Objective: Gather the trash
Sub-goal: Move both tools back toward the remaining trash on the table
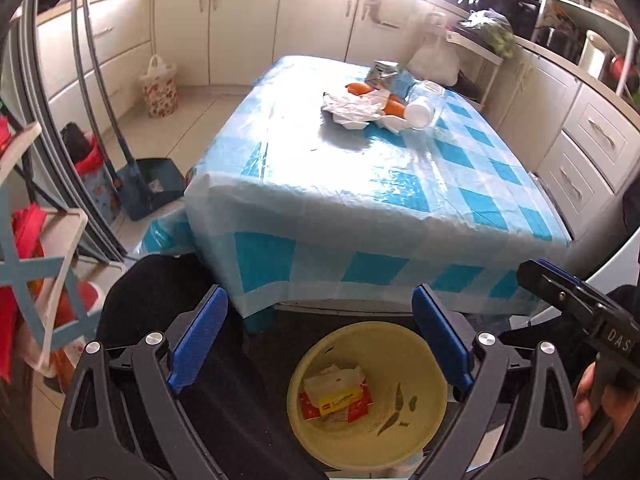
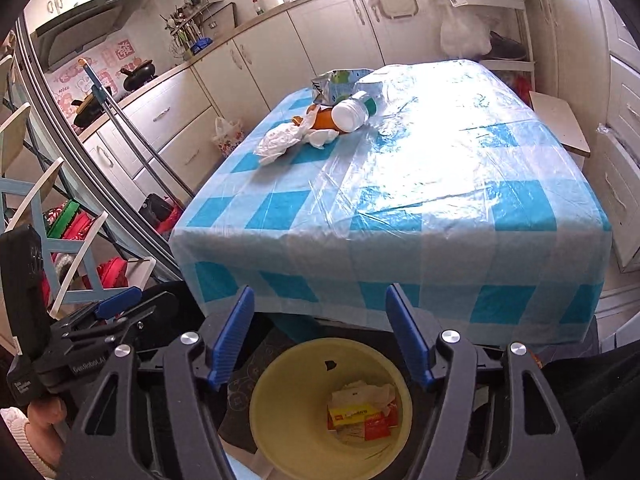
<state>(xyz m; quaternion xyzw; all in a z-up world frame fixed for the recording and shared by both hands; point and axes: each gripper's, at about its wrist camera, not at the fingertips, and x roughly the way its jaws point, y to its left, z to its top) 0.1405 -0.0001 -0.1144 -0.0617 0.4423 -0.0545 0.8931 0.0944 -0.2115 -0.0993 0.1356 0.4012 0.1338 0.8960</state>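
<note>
Hovering above the yellow bin (image 1: 366, 396) holding discarded wrappers (image 2: 362, 414), both the left gripper (image 1: 320, 344) and right gripper (image 2: 320, 338) gape empty, while more trash (image 2: 316, 126) lies on the checked table (image 2: 400, 208).

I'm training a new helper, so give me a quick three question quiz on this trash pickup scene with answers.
1. True or false: the left tool grips a piece of trash.
2. Where does the yellow bin stand? A) on the table B) on the floor below the table's near edge C) on the counter
3. Fill in: the clear bottle on the checked tablecloth lies on its ____.

Key: 1 false, both tools, the right tool too, are open and empty; 2 B; 3 side.
</note>
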